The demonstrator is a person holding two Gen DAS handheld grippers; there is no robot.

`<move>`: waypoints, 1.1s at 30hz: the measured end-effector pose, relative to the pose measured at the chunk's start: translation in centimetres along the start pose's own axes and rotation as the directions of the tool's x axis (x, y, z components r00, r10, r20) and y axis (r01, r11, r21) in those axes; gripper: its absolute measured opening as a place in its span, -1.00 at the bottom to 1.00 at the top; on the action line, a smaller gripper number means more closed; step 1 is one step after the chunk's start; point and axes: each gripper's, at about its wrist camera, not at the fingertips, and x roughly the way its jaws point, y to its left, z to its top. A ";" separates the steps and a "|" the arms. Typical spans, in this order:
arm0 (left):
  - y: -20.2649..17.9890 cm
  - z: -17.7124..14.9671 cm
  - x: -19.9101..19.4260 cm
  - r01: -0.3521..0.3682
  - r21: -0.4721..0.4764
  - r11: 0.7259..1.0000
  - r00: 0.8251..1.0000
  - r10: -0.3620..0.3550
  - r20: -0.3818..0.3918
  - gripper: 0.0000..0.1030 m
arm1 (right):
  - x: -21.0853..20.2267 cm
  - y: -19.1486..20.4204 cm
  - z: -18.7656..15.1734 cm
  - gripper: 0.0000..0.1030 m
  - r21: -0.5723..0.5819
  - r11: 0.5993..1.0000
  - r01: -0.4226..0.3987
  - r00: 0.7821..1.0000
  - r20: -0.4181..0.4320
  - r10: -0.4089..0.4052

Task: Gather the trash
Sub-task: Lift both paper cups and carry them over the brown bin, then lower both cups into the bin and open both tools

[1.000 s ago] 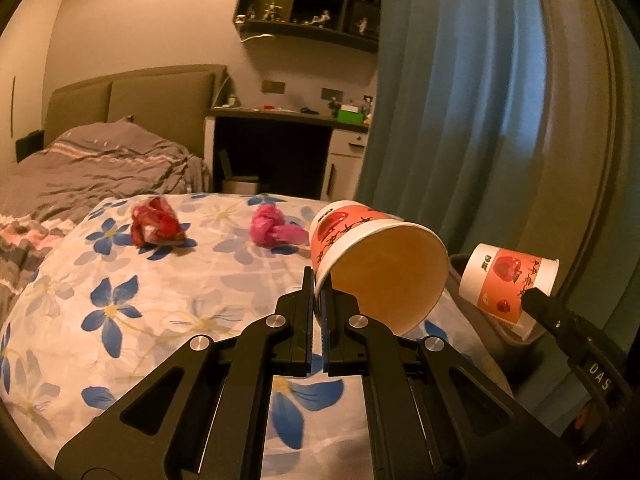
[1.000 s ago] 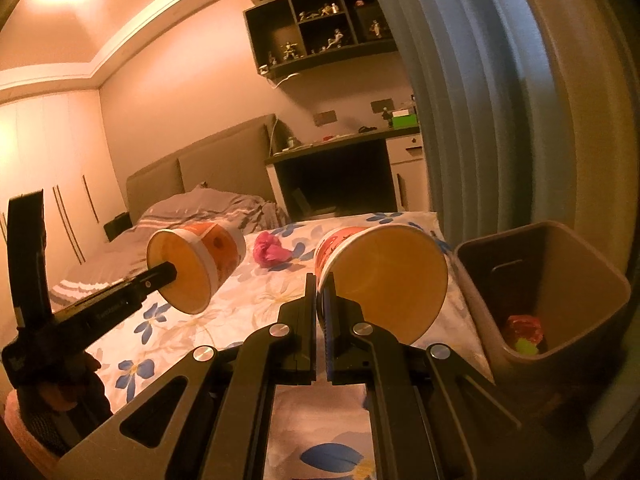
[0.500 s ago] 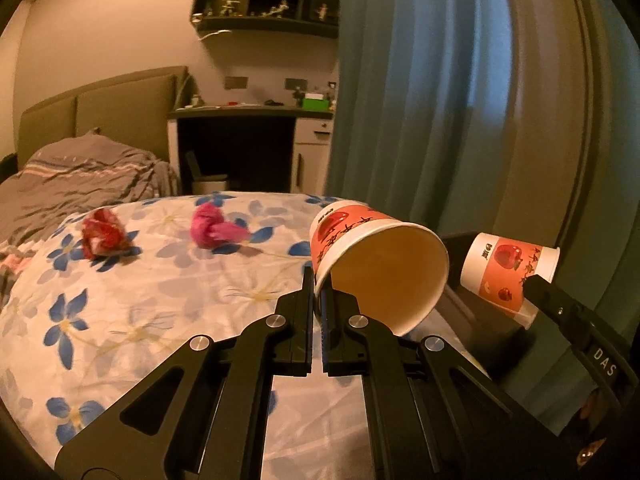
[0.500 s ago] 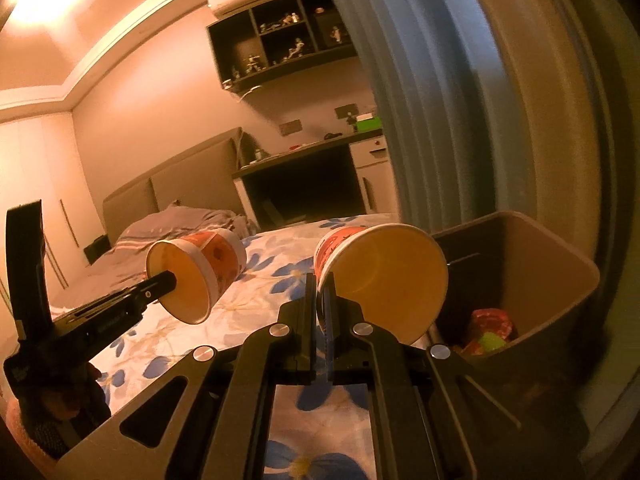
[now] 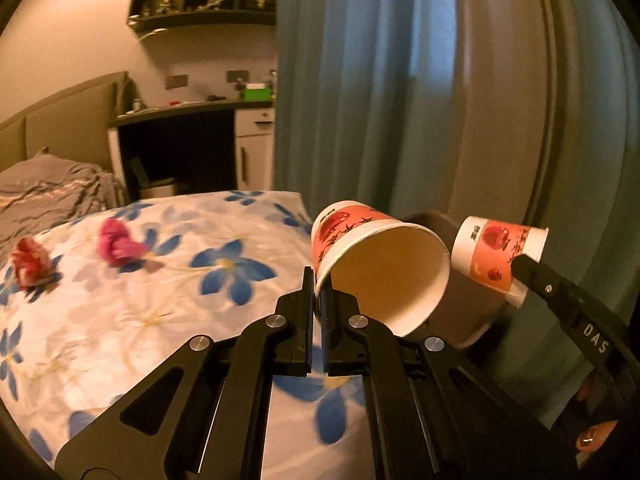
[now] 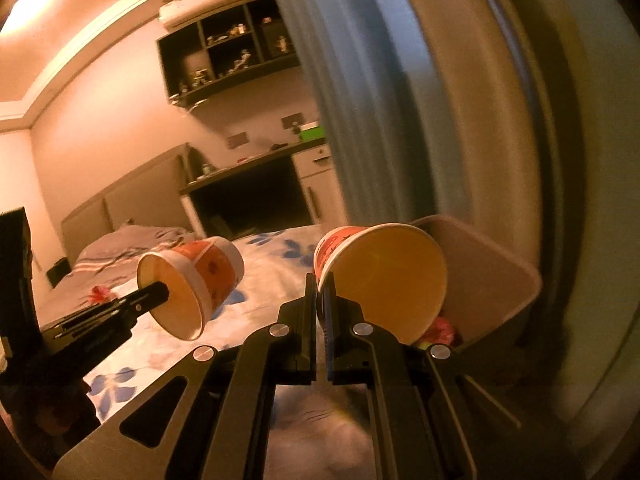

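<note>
Each hand-held gripper carries a paper cup toward the bin. The left hand-held gripper (image 5: 317,304) is pinched closed on the rim of a red-printed paper cup (image 5: 380,268), held on its side with the mouth facing the camera, above the edge of the bed (image 5: 160,300). The right hand-held gripper (image 6: 320,308) is likewise clamped on the rim of a second paper cup (image 6: 384,280), which hangs at the near rim of the brown trash bin (image 6: 500,280) standing beside the bed by the curtain (image 5: 380,100).

Some trash already lies in the bin: a red wrapper and something green (image 6: 440,328) show at its bottom. Neither cup has been dropped yet, so both releases are left. Two more pieces remain on the floral bedspread, well apart from the bin: a pink crumpled wrapper (image 5: 118,242) and a red crumpled wrapper (image 5: 30,264). By this showing the task looks somewhere around halfway
</note>
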 end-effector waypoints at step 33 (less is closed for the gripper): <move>-6.9 -0.3 12.4 0.185 0.016 0.983 0.973 -0.181 -0.143 -0.96 | 6.1 -5.5 -0.7 -0.93 -0.027 0.991 0.128 0.984 -0.122 -0.130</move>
